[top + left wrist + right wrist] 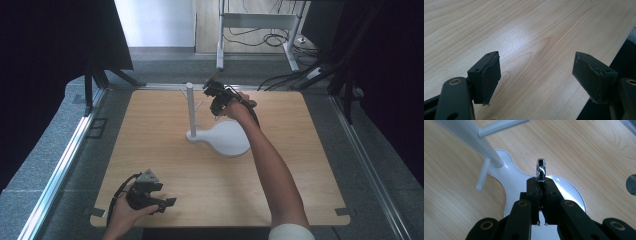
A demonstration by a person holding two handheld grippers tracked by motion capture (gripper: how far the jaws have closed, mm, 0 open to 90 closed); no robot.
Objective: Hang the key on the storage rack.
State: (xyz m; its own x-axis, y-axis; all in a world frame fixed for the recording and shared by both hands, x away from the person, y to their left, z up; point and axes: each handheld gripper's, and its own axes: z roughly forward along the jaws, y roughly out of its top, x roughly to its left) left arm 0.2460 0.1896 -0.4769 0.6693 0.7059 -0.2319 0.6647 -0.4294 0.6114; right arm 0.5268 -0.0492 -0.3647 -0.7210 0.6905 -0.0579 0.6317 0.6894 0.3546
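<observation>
The right claw (540, 185) is clamped on a small shiny metal ring (540, 170). The ring stands on its edge and rises above the tips of the jaws; it is silver and reflects light. Just below and beyond this claw is a white stand (524, 182) with a flat rounded base, an upright pole and short side pegs. In the high view the right claw (214, 95) is near the top of the pole. The left claw (536, 75) has its jaws wide apart over the wooden table (529, 32), holding nothing.
</observation>
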